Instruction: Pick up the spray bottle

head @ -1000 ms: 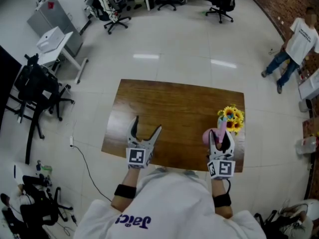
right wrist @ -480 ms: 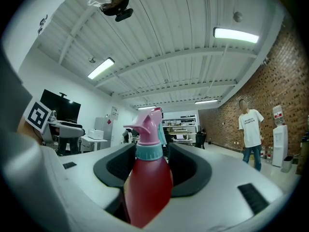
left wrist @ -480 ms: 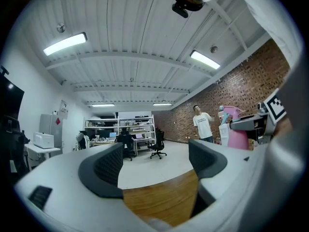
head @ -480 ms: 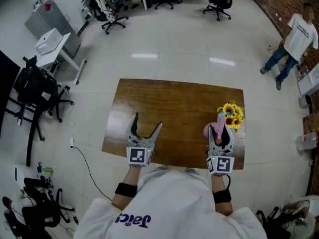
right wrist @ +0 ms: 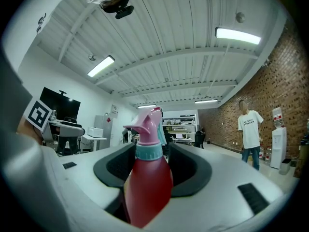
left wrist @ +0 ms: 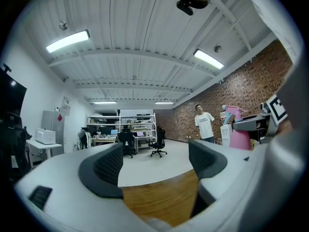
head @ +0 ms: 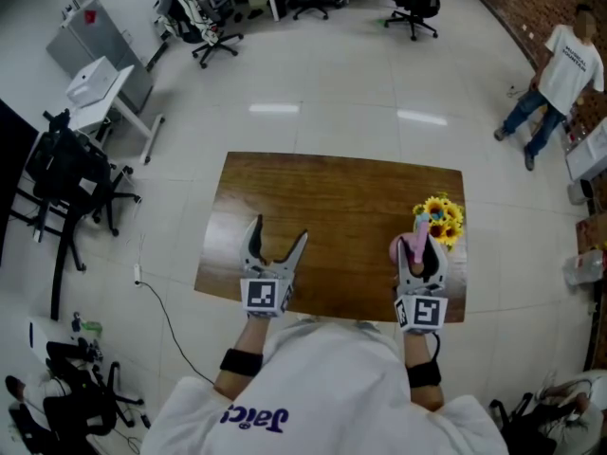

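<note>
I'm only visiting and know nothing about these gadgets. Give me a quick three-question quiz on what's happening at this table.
1. True or false: the left gripper holds something.
2. What is clamped in the right gripper? A) a cup B) the spray bottle C) nothing
3. Short answer: what colourful thing stands on the table close by the bottle?
Key: 1 false, its jaws stand apart and empty. 2 B. 3 the yellow flowers.
</note>
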